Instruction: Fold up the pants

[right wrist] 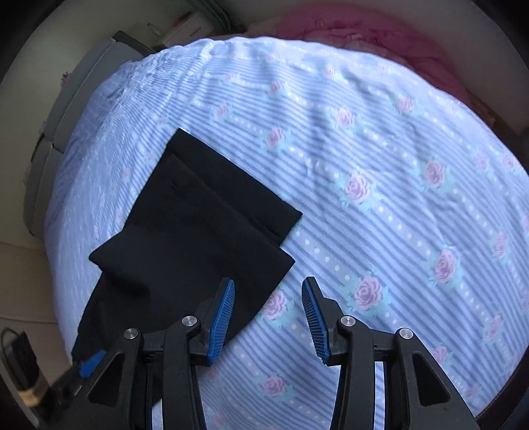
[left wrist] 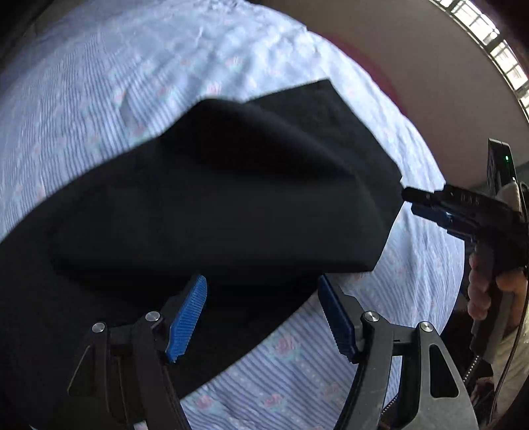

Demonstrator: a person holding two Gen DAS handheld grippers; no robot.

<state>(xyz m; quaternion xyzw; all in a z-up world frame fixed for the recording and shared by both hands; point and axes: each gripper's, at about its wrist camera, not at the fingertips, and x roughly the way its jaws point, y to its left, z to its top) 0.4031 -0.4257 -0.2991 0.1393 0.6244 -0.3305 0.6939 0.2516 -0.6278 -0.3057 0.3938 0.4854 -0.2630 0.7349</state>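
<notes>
Black pants (right wrist: 198,225), matte and soft, lie folded into a stepped, roughly rectangular stack at centre left of the right wrist view, on a lightly rumpled bedsheet (right wrist: 380,158) of pale blue stripes, white dots and pink roses, with a wide bare stretch of sheet to the right and a pink cloth (right wrist: 363,29) at the top edge. The right gripper (right wrist: 268,317) hangs with its ribbed blue pads apart and nothing between them, over the stack's lower right corner. The left gripper (left wrist: 263,317) stands likewise spread and empty above the pants' near edge; no writing is legible.
</notes>
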